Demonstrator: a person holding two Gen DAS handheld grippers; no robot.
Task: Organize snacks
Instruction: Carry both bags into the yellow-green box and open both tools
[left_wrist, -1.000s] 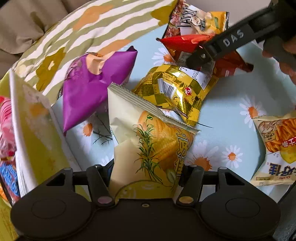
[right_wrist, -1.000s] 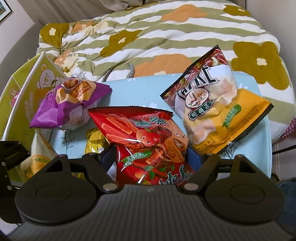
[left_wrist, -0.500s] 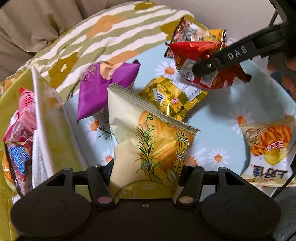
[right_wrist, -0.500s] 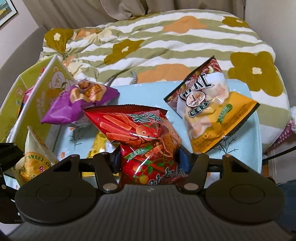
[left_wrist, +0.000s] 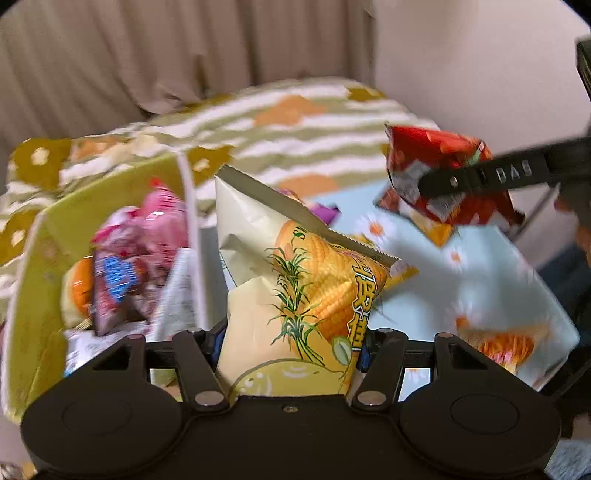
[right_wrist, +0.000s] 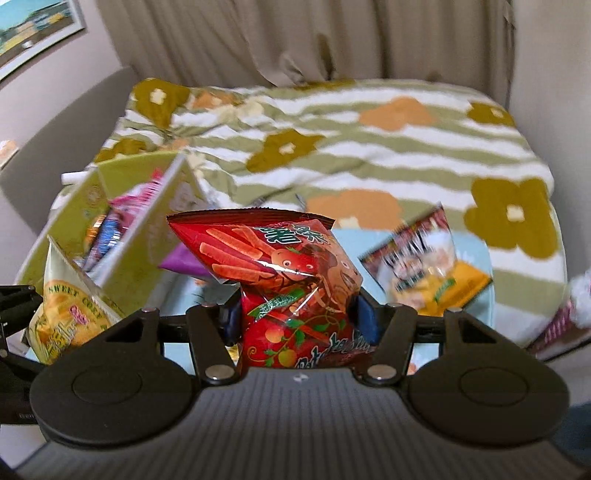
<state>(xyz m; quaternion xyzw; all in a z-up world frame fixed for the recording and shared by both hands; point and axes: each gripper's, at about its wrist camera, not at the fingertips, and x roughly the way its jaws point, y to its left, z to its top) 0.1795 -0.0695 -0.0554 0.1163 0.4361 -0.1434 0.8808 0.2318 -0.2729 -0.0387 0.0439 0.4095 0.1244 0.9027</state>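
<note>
While both grippers have a bag clamped and lifted clear of the table, the sorting looks about half done. The left gripper (left_wrist: 291, 343) has its fingers closed on the lower part of a cream and yellow sweet corn snack bag (left_wrist: 295, 280), which stands upright between them with its serrated top edge tilted away. Just left of those fingers sits the yellow-green storage box (left_wrist: 33, 295), its open top showing several packets already inside, a pink one (left_wrist: 155, 218) uppermost; the white-edged near wall of the box is close beside the corn bag. The right gripper (right_wrist: 299, 317) pinches the waist of a red potato-stick bag (right_wrist: 273, 266), so the bag bulges above and below the fingers; in the left view this bag hangs high and to the right, well apart from the corn bag. Ahead and left of the right fingers the same box (right_wrist: 147, 243) stands open.

Left on the daisy-print tablecloth (left_wrist: 480, 266) are a purple packet (right_wrist: 181, 264) just beyond the red bag, a white and yellow packet (right_wrist: 424, 266) to the right of the right fingers, and an orange-printed bag (left_wrist: 498, 343) blurred to the right of the left fingers.

Both grippers point forward across the table toward the striped flower blanket (right_wrist: 332, 155). My guess is the corn bag goes into the box first.
</note>
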